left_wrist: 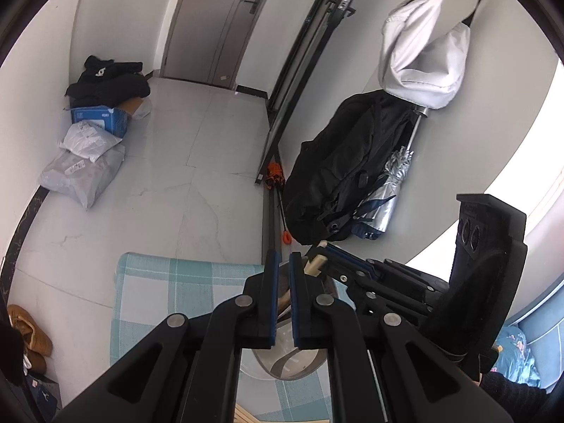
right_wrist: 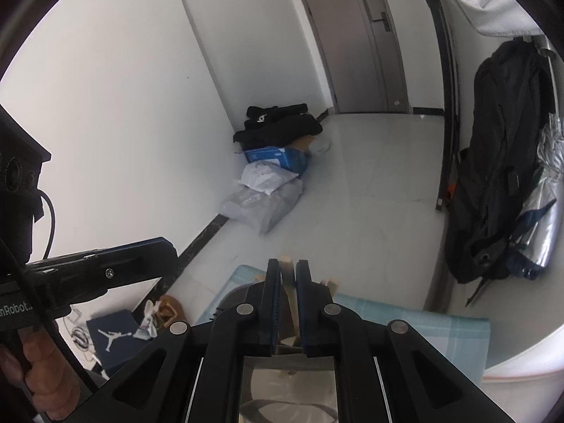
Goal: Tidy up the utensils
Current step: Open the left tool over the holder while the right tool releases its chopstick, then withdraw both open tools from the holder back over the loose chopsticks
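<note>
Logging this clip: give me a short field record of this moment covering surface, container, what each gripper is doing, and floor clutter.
surface: table with blue-and-white checked cloth
container: metal holder on the cloth, partly hidden by the jaws
left gripper: shut, nothing visibly held, over the holder's rim
right gripper: jaws narrowly apart around a wooden utensil handle; whether the pads press it cannot be told
other utensils: more wooden ends beside the right gripper
floor clutter: blue box, grey parcels, black backpack

Teal-white checked cloth, black backpack — blue box
</note>
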